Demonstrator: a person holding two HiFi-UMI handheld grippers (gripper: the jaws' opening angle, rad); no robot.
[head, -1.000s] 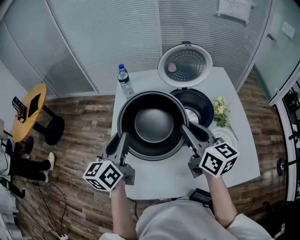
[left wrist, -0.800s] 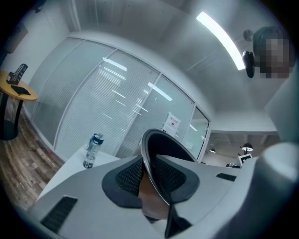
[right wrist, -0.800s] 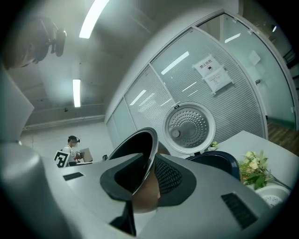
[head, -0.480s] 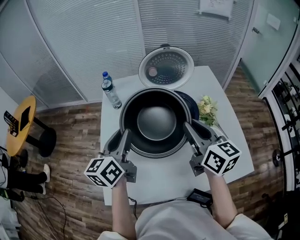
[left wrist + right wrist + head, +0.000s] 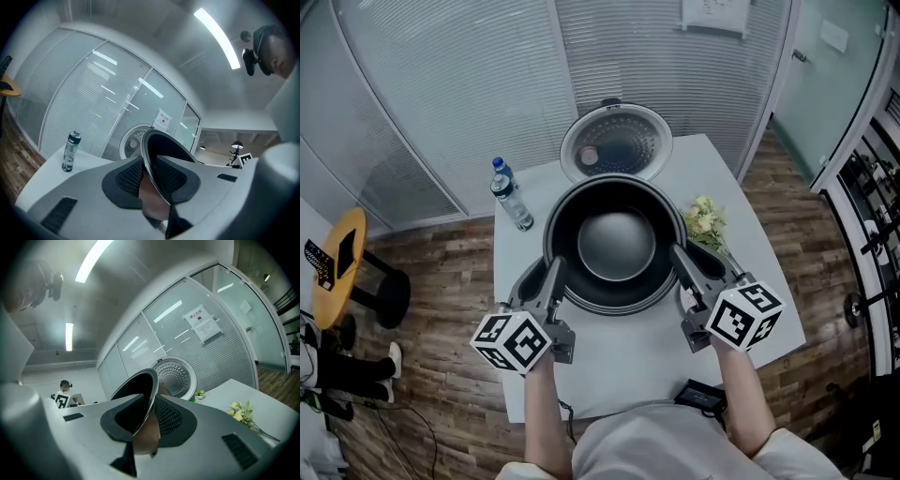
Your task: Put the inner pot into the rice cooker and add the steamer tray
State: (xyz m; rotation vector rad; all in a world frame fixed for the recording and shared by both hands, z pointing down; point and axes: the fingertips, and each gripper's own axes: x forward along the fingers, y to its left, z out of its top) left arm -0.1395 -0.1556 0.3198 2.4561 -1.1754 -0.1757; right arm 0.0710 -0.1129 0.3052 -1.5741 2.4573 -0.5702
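White table (image 5: 628, 375) stands by glass walls with blinds. Up over it is the pot (image 5: 617, 246), level and empty, held from both sides. On its left rim the left gripper (image 5: 547, 277) is pinched tight, and on its right rim the right gripper (image 5: 684, 265) is pinched tight. Just behind the pot the cooker lid (image 5: 616, 142) stands open. To the left is a bottle (image 5: 511, 195), to the right some flowers (image 5: 703, 223).

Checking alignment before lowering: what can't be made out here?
Rice cooker body: head view, hidden under the inner pot; only its lid shows.
Wall notice: head view, print too small, cut by the top edge.
Gripper views: the pot's rim blocks the cooker.
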